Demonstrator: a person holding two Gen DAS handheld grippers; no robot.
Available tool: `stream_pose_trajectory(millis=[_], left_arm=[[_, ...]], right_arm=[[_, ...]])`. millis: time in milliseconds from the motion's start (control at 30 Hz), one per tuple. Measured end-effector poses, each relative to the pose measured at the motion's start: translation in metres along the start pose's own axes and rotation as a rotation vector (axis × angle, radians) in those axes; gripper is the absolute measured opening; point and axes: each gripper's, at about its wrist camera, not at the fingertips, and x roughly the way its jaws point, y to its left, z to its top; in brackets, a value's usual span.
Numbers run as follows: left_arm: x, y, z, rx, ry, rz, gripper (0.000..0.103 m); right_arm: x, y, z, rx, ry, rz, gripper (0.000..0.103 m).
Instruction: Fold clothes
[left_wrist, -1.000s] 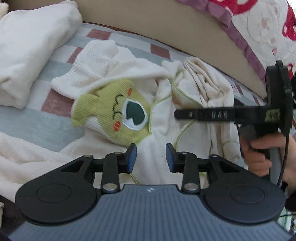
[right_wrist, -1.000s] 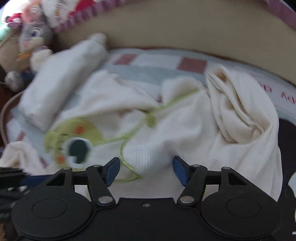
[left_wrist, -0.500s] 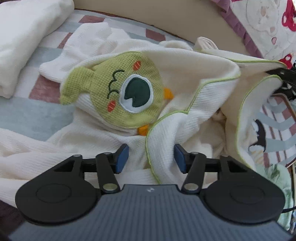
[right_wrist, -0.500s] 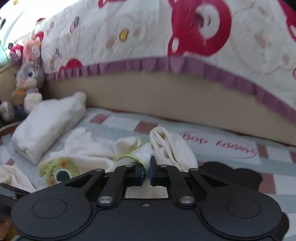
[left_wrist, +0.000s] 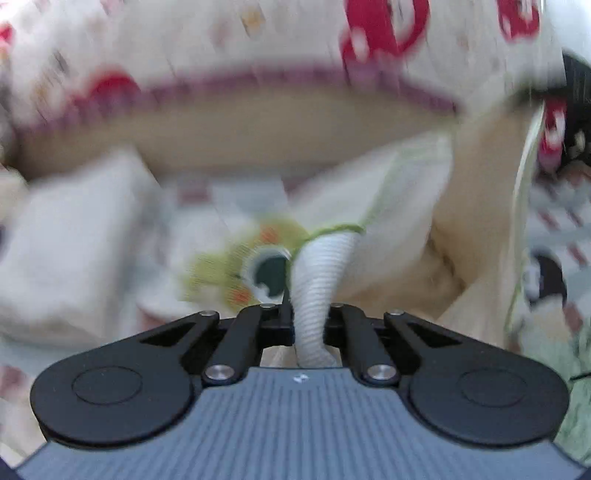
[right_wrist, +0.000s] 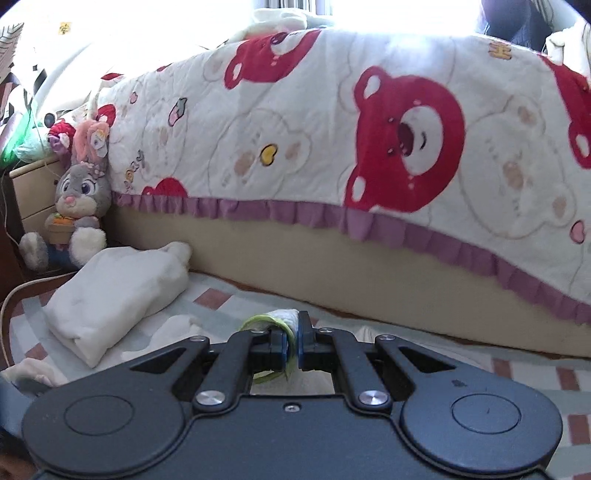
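At the far left of the right wrist view a grey plush rabbit with pink-lined ears (right_wrist: 79, 192) sits against the end of a beige bed base (right_wrist: 332, 269), beside a pale wooden drawer unit (right_wrist: 31, 192). Just right of it and nearer, a folded white cloth bundle (right_wrist: 114, 295) lies on the pale grey, white and brick-red checked mat (right_wrist: 535, 373). The same bundle (left_wrist: 74, 258) shows as a blur on the left of the left wrist view.

The cream waffle-knit garment with lime-green edging (left_wrist: 402, 206) is lifted off the mat between the two tools. In the left wrist view its round green cartoon-face patch (left_wrist: 243, 266) hangs just left of centre, and the cloth spreads up and to the right towards the far edge of that view, all of it smeared by motion. The left gripper (left_wrist: 309, 325) has its jaws closed on a ribbed cream fold of this garment, which rises as a thick roll from between the fingers.

In the right wrist view the right gripper (right_wrist: 292, 345) is also clamped tight: a green-edged corner of the same garment (right_wrist: 280, 317) is pinched between its blue pads (right_wrist: 301, 343), with a small peak of cream cloth standing above them and a loop of green trim below.

Behind, a white quilt printed with large red bear faces and a purple frill (right_wrist: 369, 140) drapes over the bed base from left to right.
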Motion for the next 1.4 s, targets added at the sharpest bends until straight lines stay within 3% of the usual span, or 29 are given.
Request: stream_pose_trajectory(millis=[67,233,433,567,733,833,933,967,1000,1067,1133,1167,1333,1400], left_arm=[[-0.038,0.006,0.020,-0.007,-0.084,0.030,0.004],[-0.133,-0.003,0.045,0.013,-0.238,0.040,0.004],[-0.229,-0.015,0.042,-0.058,-0.315,-0.020,0.004],[-0.224,0.009,0.020,-0.215,-0.152,-0.104,0.004],[-0.173,0.020,-0.035,-0.264,0.179,-0.071,0.004],[-0.151,0.029,-0.072,-0.337,0.392,-0.132,0.004],[-0.138,0.029,-0.096,-0.297,0.547,-0.120,0.005],[-0.139,0.030,-0.097,-0.297,0.565,-0.145,0.006],[-0.140,0.031,-0.098,-0.298,0.583,-0.171,0.007],[-0.142,0.034,-0.097,-0.305,0.608,-0.228,0.015],[-0.154,0.045,-0.082,-0.357,0.548,-0.329,0.040],[-0.160,0.049,-0.074,-0.373,0.515,-0.370,0.043],[-0.172,0.056,-0.030,-0.250,0.342,-0.392,0.051],[-0.156,0.060,-0.014,-0.228,0.279,-0.364,0.053]], right_arm=[[-0.005,-0.010,0.005,0.025,0.037,0.031,0.006],[-0.029,-0.031,0.016,0.124,0.143,0.278,0.006],[-0.062,-0.048,0.023,0.271,0.208,0.609,0.006],[-0.065,-0.039,0.008,0.256,0.312,0.739,0.006],[-0.009,-0.014,-0.072,0.284,0.699,0.803,0.008],[0.020,0.003,-0.125,0.293,0.917,0.796,0.008],[0.034,0.019,-0.148,0.265,1.034,0.822,0.013],[0.038,0.025,-0.149,0.251,1.058,0.824,0.014],[0.040,0.028,-0.145,0.225,1.064,0.828,0.015],[0.043,0.031,-0.119,0.166,1.033,0.827,0.033],[0.042,0.025,-0.089,0.116,0.962,0.808,0.042],[0.039,0.021,-0.074,0.093,0.919,0.801,0.043],[0.027,-0.009,-0.009,0.126,0.723,0.845,0.052],[0.032,-0.012,0.005,0.094,0.646,0.800,0.055]])
